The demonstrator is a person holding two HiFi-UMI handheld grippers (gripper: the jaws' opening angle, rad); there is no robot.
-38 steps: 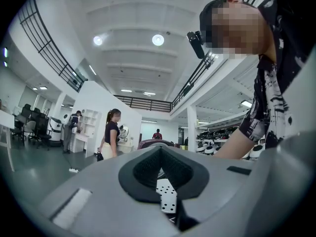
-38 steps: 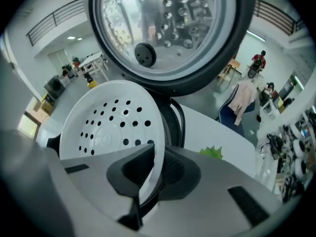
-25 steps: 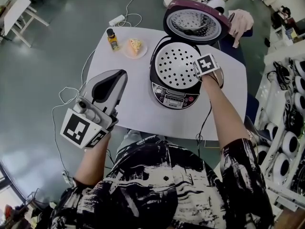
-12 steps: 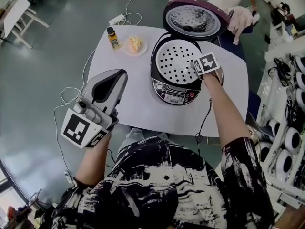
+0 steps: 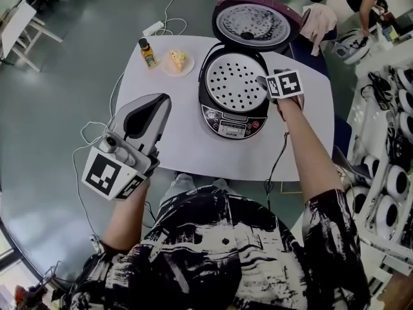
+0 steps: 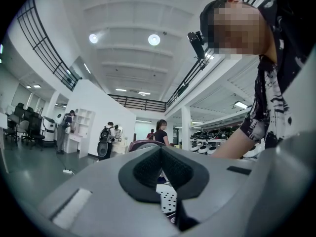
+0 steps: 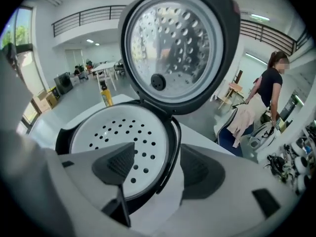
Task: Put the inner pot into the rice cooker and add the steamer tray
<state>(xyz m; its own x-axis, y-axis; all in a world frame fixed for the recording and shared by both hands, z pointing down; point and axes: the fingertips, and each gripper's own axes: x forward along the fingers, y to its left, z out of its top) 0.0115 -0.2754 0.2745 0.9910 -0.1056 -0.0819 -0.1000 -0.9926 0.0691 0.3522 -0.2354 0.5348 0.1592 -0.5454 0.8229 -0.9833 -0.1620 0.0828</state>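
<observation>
The rice cooker (image 5: 233,118) stands on the white table (image 5: 181,141) with its lid (image 5: 253,24) raised. The white perforated steamer tray (image 5: 233,82) lies flat in its mouth. My right gripper (image 5: 266,88) hovers just over the cooker's right rim. Its jaws have just been opening and stand apart with nothing between them. In the right gripper view the tray (image 7: 118,130) and cooker rim show below the right gripper (image 7: 158,167), under the lid (image 7: 173,43). My left gripper (image 5: 155,105) is held away, left of the cooker near my body, pads together (image 6: 160,169) and empty.
A small bottle (image 5: 148,51) and a plate with a piece of food (image 5: 179,61) sit at the table's far left. A pink cloth (image 5: 316,21) hangs behind the cooker. Shelves of appliances (image 5: 393,173) line the right. Cables lie on the floor.
My right gripper has lifted a little from the tray's right edge and its jaws have parted. The tray stays in the cooker. The left gripper has not moved.
</observation>
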